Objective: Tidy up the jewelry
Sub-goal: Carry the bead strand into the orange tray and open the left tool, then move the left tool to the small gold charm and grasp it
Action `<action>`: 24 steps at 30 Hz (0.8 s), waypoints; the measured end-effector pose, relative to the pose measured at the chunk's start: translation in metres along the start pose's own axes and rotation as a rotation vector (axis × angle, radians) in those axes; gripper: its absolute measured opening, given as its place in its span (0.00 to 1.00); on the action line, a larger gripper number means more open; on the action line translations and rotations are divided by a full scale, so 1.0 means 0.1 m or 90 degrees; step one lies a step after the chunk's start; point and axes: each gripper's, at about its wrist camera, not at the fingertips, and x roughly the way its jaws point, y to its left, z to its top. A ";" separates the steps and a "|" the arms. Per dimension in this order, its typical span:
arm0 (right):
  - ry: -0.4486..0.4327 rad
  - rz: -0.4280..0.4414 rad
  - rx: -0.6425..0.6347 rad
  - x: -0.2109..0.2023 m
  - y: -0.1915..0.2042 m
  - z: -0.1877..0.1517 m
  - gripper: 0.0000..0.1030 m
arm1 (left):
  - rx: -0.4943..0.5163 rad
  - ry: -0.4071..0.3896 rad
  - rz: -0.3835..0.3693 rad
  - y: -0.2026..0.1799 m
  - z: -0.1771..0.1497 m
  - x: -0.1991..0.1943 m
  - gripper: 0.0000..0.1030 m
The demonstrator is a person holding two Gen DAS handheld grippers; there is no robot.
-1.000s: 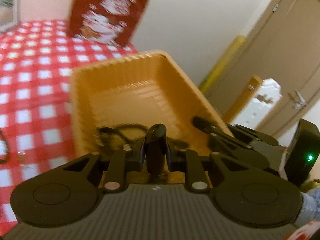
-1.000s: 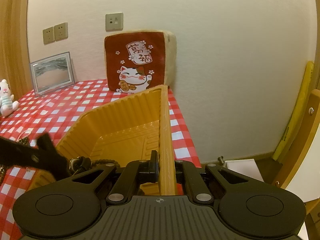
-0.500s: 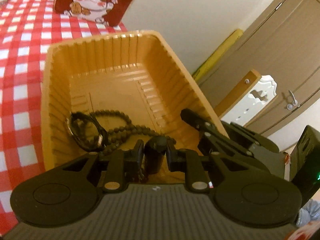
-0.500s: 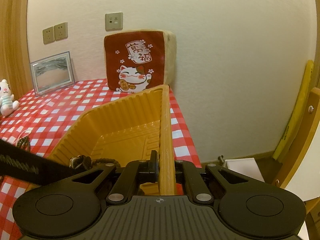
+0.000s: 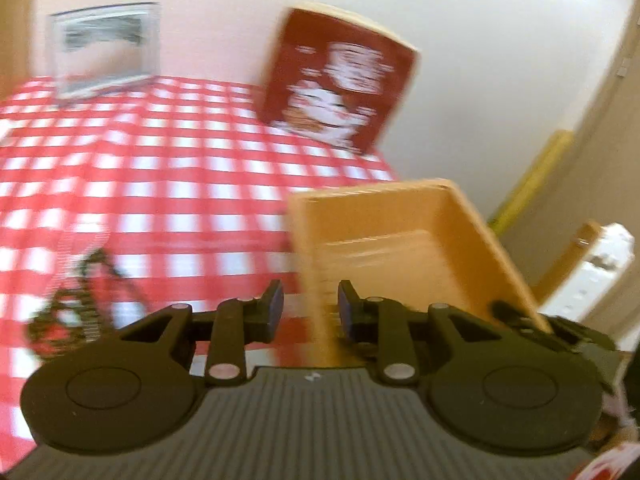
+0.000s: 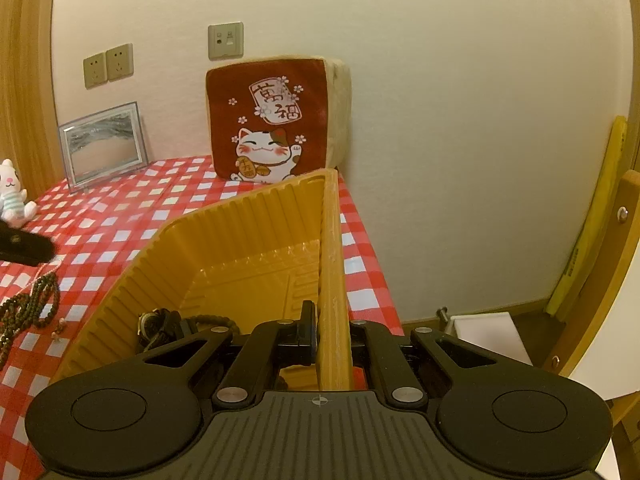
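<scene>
An orange ribbed basket stands on the red checked tablecloth; it also shows in the left wrist view. My right gripper is shut on the basket's right wall. Inside lie a dark watch and a dark bead string. My left gripper is open and empty, above the basket's left wall, in a blurred view. More dark bead strings lie on the cloth left of the basket; they are a blur in the left wrist view.
A red lucky-cat cushion leans on the back wall. A framed picture and a small white plush toy stand at the far left. The table's right edge drops to the floor.
My left gripper has opened, let go of the dark item it held over the basket, and swung left and up out of it. The right gripper has not moved.
</scene>
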 end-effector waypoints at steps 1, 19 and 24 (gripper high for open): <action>0.000 0.000 0.000 0.00 0.00 0.00 0.05 | -0.007 -0.002 0.021 0.09 -0.01 -0.03 0.25; 0.006 -0.001 0.002 0.03 0.00 0.00 0.05 | 0.016 0.068 0.152 0.53 -0.52 0.04 0.25; 0.009 -0.003 0.004 0.03 -0.01 -0.01 0.05 | 0.037 0.073 0.146 0.46 -0.55 0.19 0.25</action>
